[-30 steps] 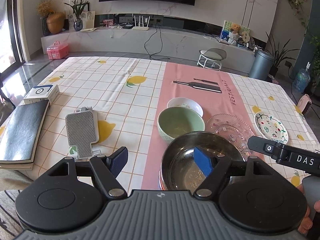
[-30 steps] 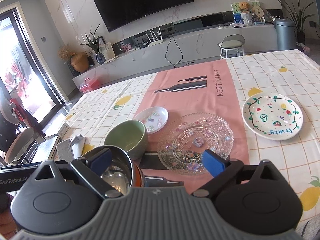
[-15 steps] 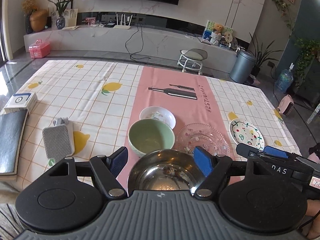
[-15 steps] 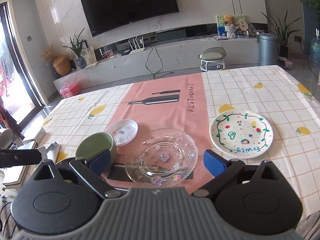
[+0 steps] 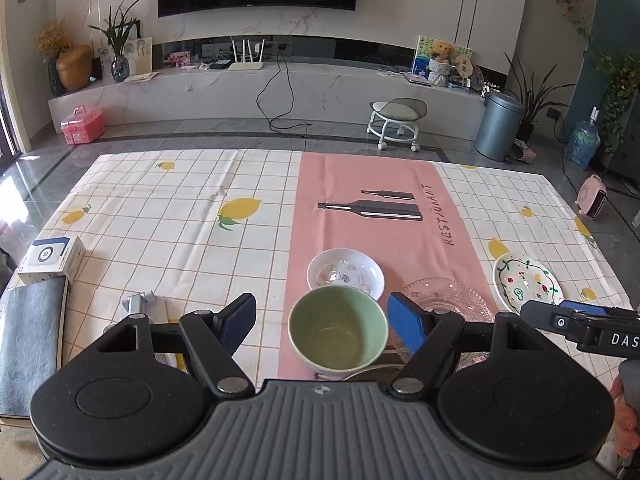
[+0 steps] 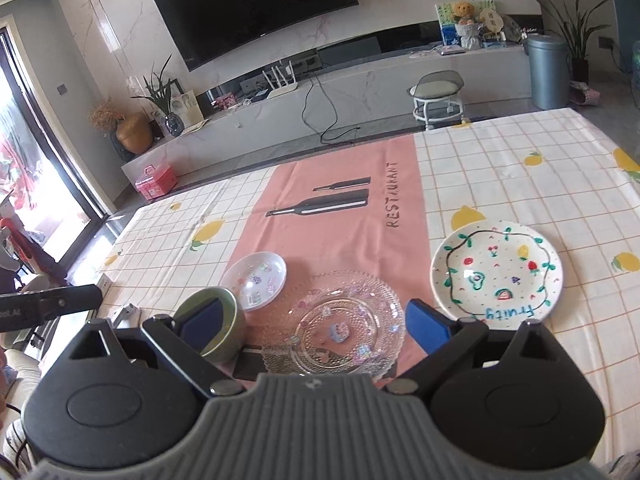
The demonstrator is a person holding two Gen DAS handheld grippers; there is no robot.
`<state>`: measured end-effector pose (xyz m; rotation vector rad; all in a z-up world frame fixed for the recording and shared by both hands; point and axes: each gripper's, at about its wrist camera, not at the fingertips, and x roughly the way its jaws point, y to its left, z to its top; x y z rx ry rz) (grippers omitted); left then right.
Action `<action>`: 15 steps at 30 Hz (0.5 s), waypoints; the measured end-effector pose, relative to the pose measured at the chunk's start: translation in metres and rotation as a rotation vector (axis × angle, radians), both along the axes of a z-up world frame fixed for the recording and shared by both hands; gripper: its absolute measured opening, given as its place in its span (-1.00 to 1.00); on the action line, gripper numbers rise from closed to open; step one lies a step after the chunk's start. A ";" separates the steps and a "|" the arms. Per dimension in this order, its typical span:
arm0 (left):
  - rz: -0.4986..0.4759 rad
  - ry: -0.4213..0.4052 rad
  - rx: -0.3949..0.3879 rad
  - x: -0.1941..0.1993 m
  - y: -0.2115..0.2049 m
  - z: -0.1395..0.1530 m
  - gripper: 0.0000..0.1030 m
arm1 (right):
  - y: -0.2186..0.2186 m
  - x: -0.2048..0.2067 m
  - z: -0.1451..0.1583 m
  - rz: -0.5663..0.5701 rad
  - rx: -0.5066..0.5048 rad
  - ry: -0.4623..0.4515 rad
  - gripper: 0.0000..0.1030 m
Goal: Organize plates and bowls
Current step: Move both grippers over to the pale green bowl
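Table: one table (image 5: pixel 168 216), covered by a checked cloth with lemon prints and one pink runner (image 5: pixel 372 184) printed with bottles and the word RESTAURANT.
Bowls: one green bowl (image 5: pixel 338 330) stands upright on the runner at the near edge; a sliver of a metal rim (image 5: pixel 372 370) shows just below it in the left wrist view, too little to identify.
Plates: three in all. One small white dish (image 5: pixel 345 272) with coloured motifs lies just behind the green bowl; one clear glass plate (image 6: pixel 332 326) with a beaded rim lies just to the right of the bowl; one white painted plate (image 6: pixel 496 272) lettered "fruity" lies further right on the checked cloth, apart from the glass plate.
Left gripper (image 5: pixel 322 322): fingers spread wide, holding nothing, the green bowl seen between them.
Right gripper (image 6: pixel 314 322): fingers spread wide, holding nothing, the glass plate seen between them and the green bowl behind its left finger.
Other items on the table: one white box (image 5: pixel 52 260), one dark notebook (image 5: pixel 28 336), one small grey device (image 5: pixel 140 304), all at the left side.
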<state>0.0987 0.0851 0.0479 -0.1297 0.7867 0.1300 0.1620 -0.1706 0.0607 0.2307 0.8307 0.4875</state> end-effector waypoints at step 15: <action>-0.036 0.148 -0.274 0.040 0.053 -0.082 0.52 | 0.105 0.053 -0.025 0.226 -0.060 0.141 0.61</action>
